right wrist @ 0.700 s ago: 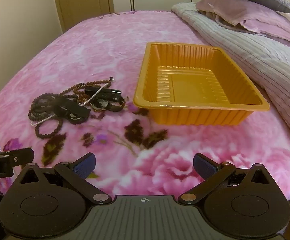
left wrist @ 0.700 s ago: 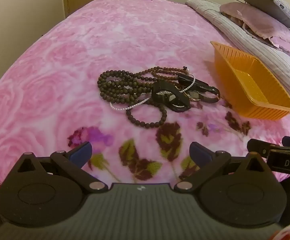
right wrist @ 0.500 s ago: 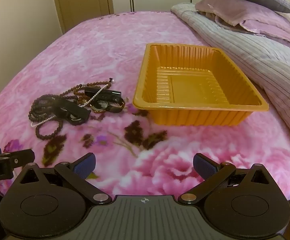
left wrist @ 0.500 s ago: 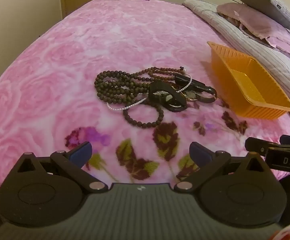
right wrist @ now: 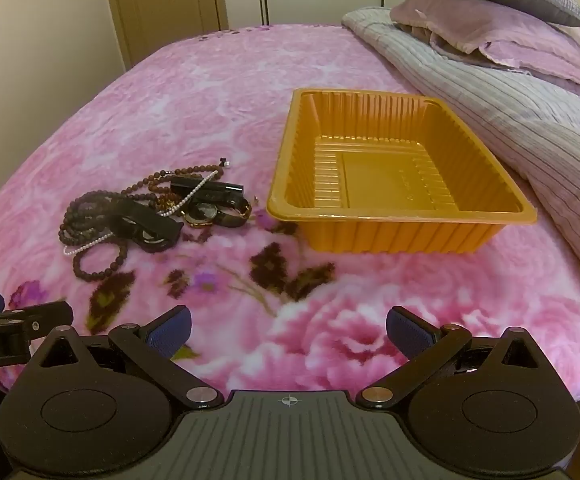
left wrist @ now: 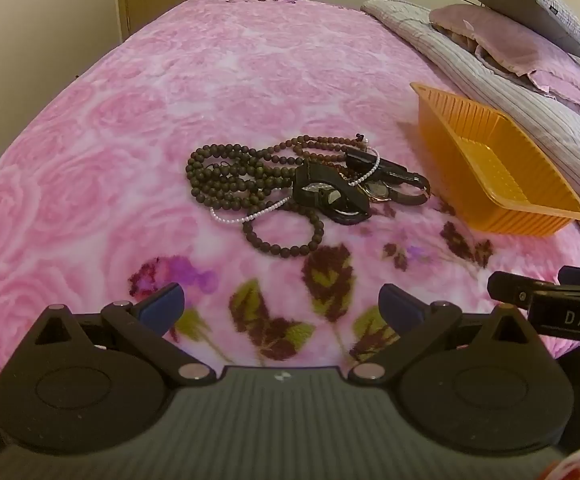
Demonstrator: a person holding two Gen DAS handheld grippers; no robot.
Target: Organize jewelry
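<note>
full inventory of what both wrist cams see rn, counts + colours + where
orange tray: 1, orange plastic, nothing in it, on the bedspread right of the jewelry pile
dark bead strands: several tangled, exact count unclear, dark brown, left part of the pile
reddish bead strand: 1, red-brown, far side of the pile
pearl strand: 1, white, draped across the pile
black watch: 1, black, middle of the pile
second watch: 1, gold-rimmed face, dark strap, tray side of the pile
bedspread: 1, pink floral, under everything
striped quilt: 1, grey-lilac, right of the tray
pillows: 2 at least, mauve and grey, far right
door: 1, tan, far wall
left gripper: 1, black, blue pads, open
right gripper: 1, same, open
</note>
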